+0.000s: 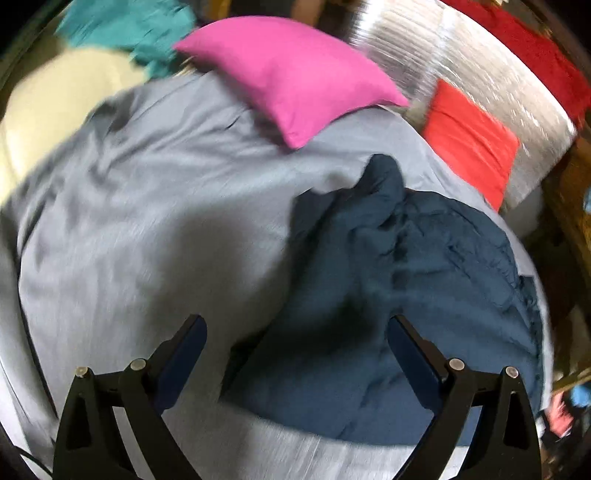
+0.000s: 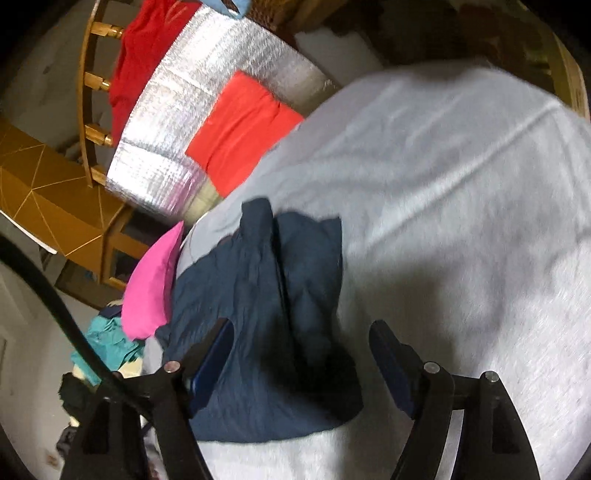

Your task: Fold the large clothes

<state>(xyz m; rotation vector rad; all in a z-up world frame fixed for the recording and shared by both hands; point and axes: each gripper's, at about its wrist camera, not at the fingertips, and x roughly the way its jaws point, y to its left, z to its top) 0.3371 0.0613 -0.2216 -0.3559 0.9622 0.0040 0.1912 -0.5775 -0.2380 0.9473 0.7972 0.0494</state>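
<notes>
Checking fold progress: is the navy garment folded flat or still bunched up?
Bunched. The navy garment lies crumpled on the grey sheet, ridges raised, edges uneven; neither open tongs grips it.

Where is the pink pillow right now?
The pink pillow lies at the far edge of the grey bedsheet, beyond the crumpled navy garment, with teal cloth to its left in the left wrist view.
</notes>
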